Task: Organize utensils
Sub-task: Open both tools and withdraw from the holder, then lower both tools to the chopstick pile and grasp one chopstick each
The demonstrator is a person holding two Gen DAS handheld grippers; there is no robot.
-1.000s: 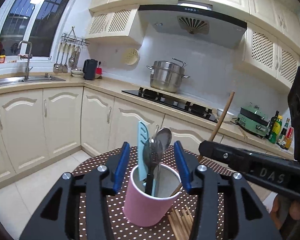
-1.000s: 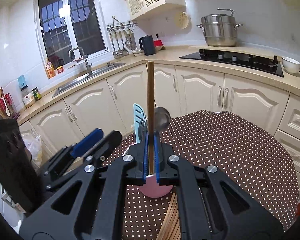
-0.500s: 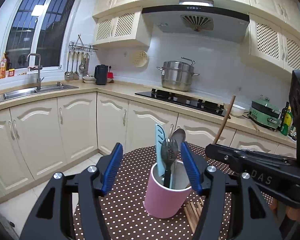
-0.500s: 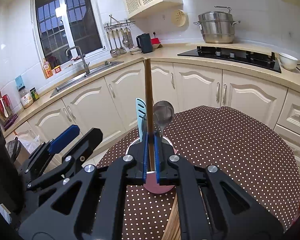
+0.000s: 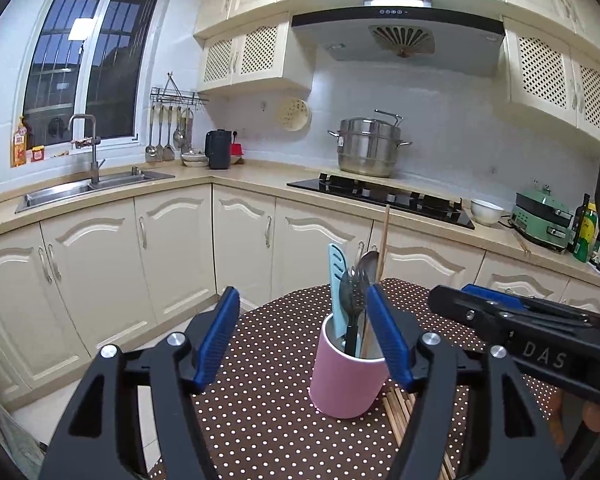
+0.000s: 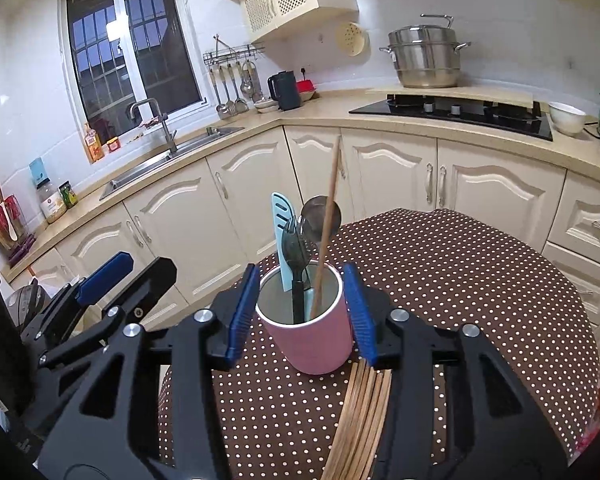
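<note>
A pink cup [image 5: 346, 380] [image 6: 312, 328] stands on the brown dotted tablecloth [image 6: 460, 280]. It holds a light blue spatula [image 6: 282, 236], a dark slotted spoon [image 6: 294, 248], a steel spoon [image 6: 314, 216] and a wooden chopstick [image 6: 328, 216] that leans free in it. Several wooden chopsticks [image 6: 360, 420] lie on the cloth in front of the cup. My right gripper [image 6: 304, 316] is open with its fingers on either side of the cup, holding nothing. My left gripper [image 5: 304, 340] is open and empty, just left of the cup.
The table's round edge [image 6: 572, 308] drops off toward the cream cabinets [image 5: 172, 256]. The counter behind carries a sink [image 5: 88, 190], a black hob [image 5: 380, 196] with a steel pot [image 5: 368, 148], a white bowl [image 5: 486, 212] and a green appliance [image 5: 544, 216].
My right gripper opened and let go of the wooden chopstick, which now stands in the cup. My left gripper opened wider and drew back from the cup.
</note>
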